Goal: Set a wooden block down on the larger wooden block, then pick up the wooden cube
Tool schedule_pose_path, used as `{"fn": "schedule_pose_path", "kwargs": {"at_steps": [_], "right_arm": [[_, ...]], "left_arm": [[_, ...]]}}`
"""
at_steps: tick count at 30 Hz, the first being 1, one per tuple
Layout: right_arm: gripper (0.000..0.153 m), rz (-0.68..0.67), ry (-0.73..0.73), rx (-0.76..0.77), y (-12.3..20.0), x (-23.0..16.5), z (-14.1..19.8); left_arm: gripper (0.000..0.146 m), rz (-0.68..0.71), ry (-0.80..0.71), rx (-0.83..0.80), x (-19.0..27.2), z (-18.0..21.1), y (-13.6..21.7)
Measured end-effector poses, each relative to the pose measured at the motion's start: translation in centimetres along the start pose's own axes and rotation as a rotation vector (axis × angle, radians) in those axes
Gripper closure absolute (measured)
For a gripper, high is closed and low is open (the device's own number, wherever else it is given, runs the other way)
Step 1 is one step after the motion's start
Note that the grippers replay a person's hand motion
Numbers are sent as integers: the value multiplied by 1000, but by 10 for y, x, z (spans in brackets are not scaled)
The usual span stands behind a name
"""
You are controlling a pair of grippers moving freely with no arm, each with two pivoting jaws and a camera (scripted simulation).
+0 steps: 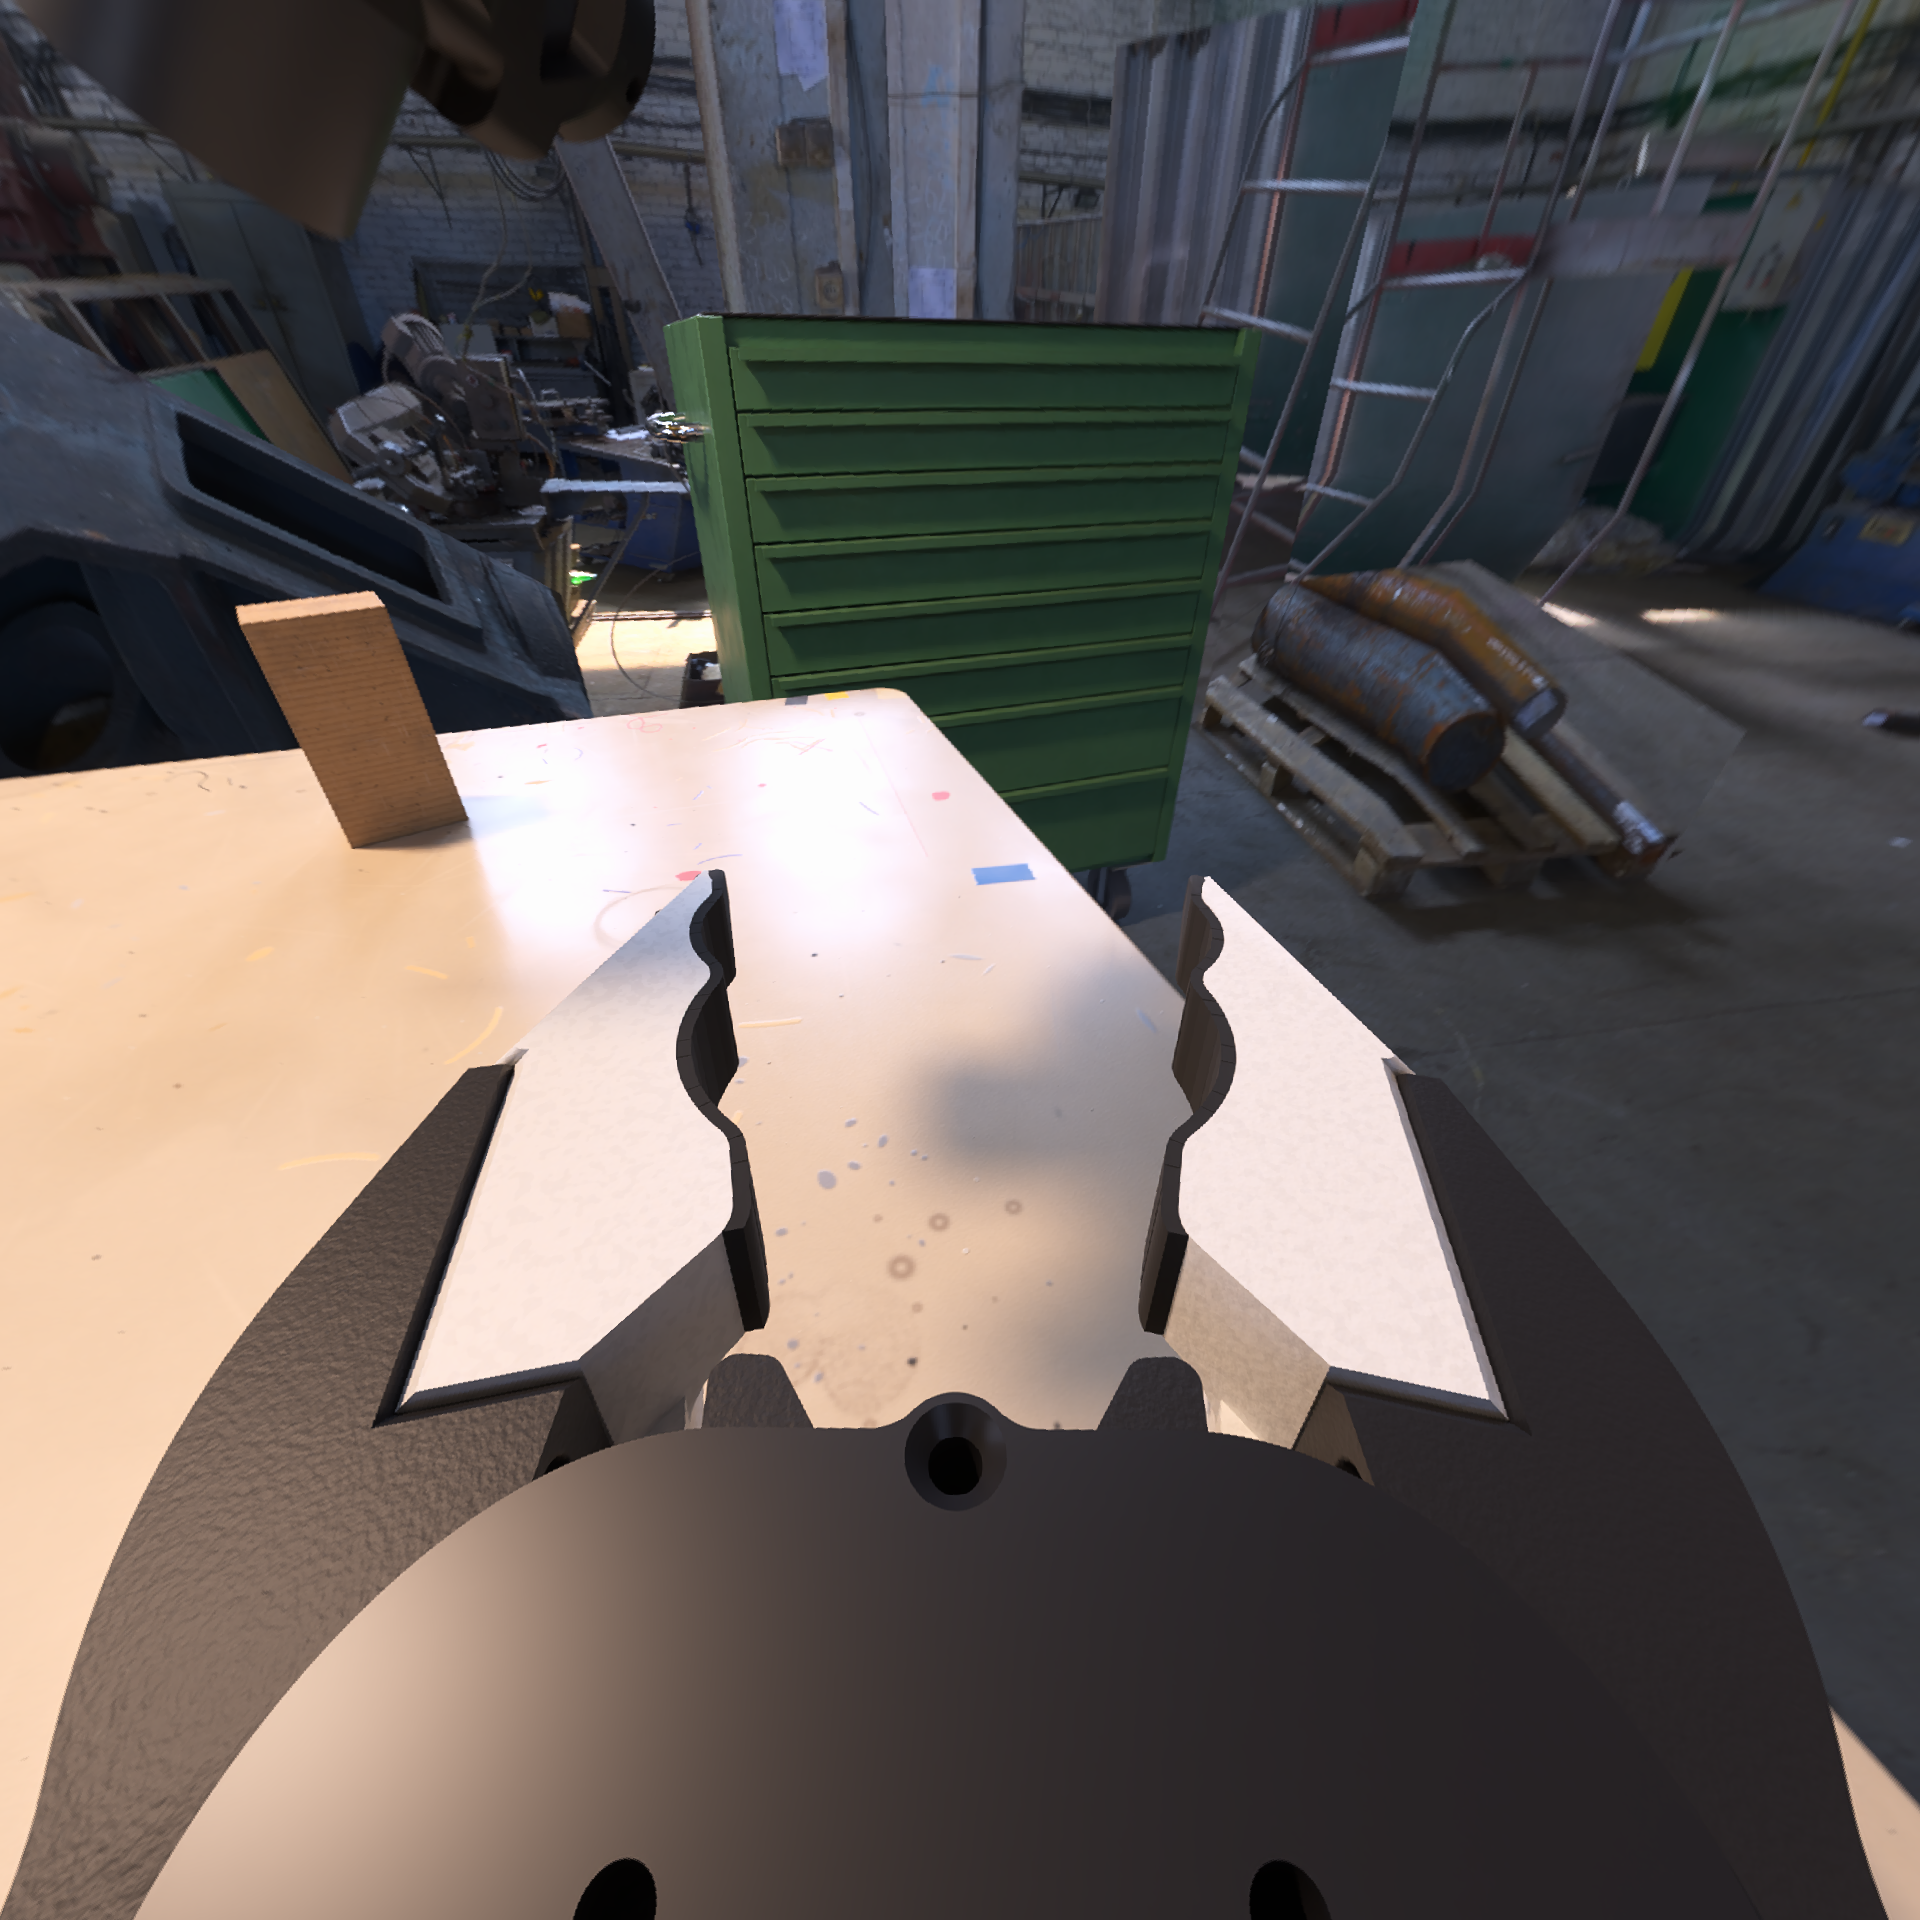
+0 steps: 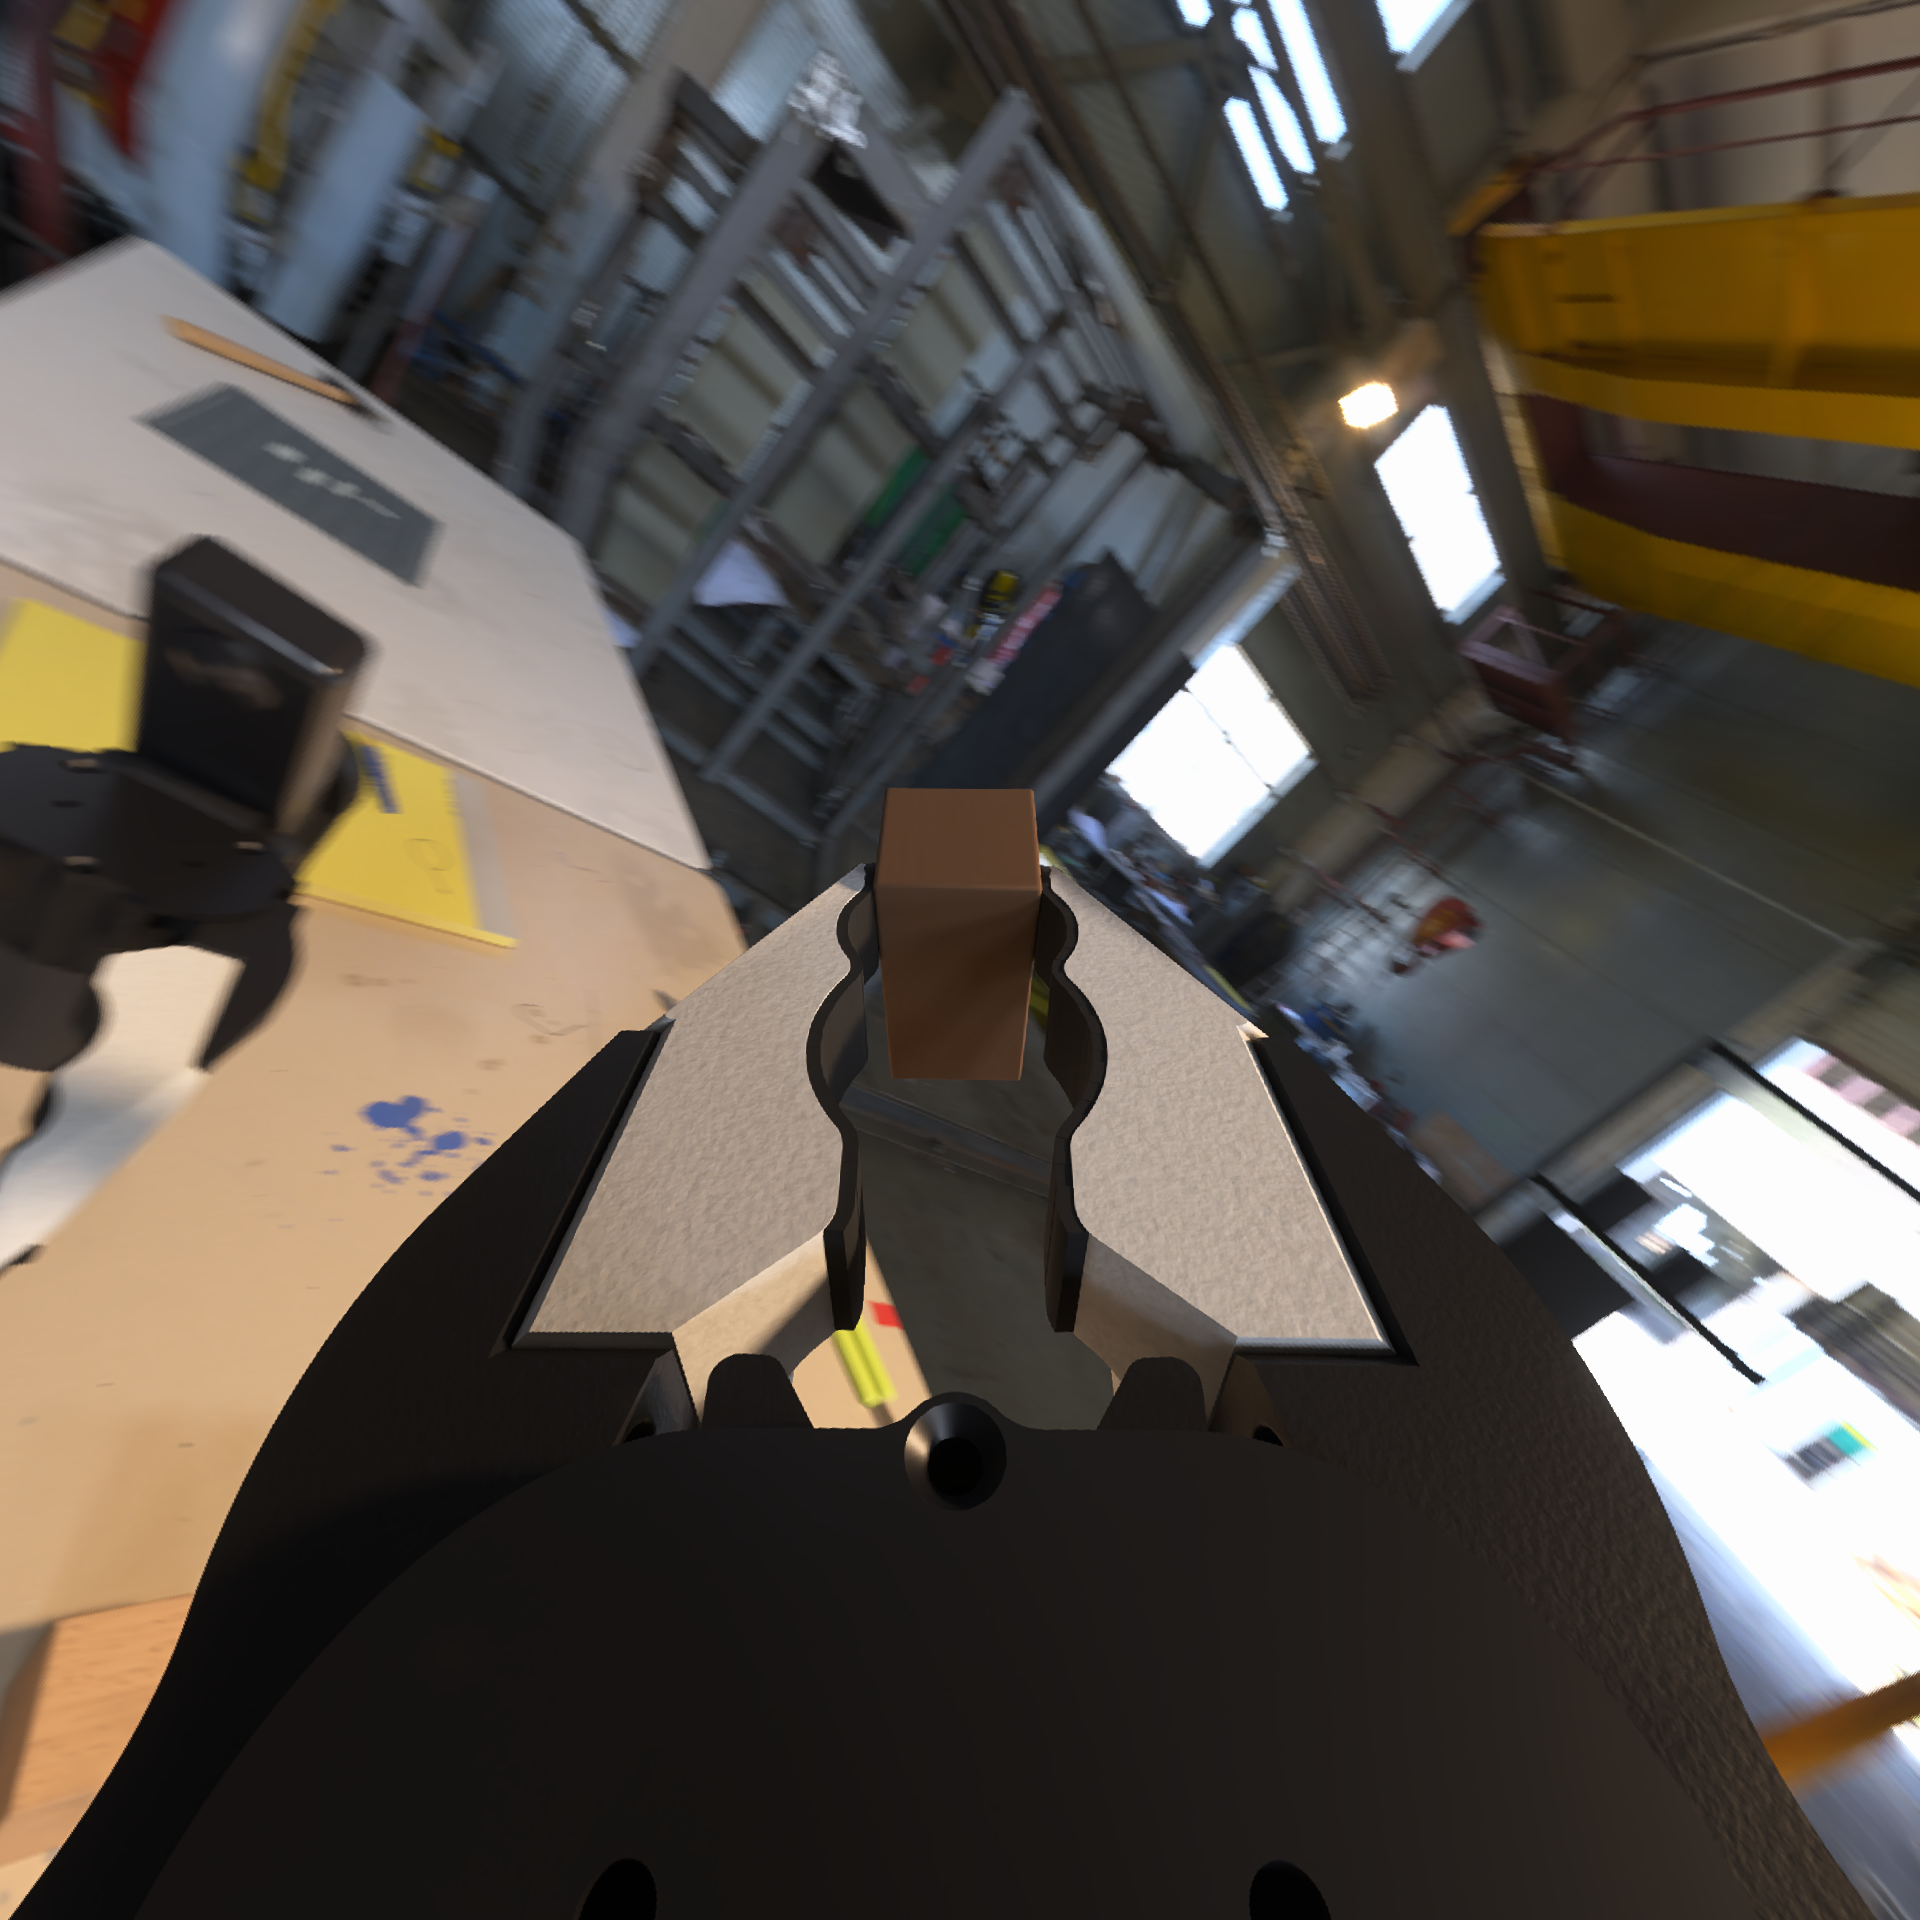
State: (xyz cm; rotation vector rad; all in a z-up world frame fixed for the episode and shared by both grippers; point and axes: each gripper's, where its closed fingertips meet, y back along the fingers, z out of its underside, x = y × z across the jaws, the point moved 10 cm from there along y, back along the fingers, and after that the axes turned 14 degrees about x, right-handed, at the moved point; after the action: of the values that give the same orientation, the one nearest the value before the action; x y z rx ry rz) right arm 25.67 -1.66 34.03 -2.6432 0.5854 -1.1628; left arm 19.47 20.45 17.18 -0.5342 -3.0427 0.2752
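Your right hand-held gripper pinches the wooden block by its tips, lifted clear for placing; your left hand-held gripper hangs spread and empty over the counter, near the larger wooden block.

Sunlit workshop — green drawer cabinet, concrete floor.
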Motion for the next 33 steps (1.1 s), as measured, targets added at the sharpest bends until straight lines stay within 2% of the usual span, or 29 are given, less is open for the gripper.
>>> {"fn": "schedule_pose_path", "kwargs": {"at_steps": [1, 3, 10, 14, 18, 24, 28, 33], "right_arm": [[123, 51, 22, -15, 10, 11, -8], [123, 153, 78, -47, 36, 32, -25], [123, 491, 234, -221, 153, 75, -88], [123, 625, 201, -386, 214, 79, -98], [123, 685, 50, -521, 258, 80, -63], [123, 782, -223, -603, 310, 77, 32], [123, 816, -370, -618, 325, 69, 78], [123, 783, -525, -647, 330, 67, 119]], "left_arm": [[60, -3, -24, -7, 1, 1, 0], [59, -96, -49, 5, 1, 1, 5], [46, -641, -74, 138, -16, -8, 57], [46, -751, -152, 182, -10, -15, 77], [46, -831, -213, 179, -4, -20, 86], [48, -915, -213, 51, -4, -21, 88], [48, -955, -195, -77, -8, -16, 84], [48, -956, -179, -163, -16, -8, 79]]}}
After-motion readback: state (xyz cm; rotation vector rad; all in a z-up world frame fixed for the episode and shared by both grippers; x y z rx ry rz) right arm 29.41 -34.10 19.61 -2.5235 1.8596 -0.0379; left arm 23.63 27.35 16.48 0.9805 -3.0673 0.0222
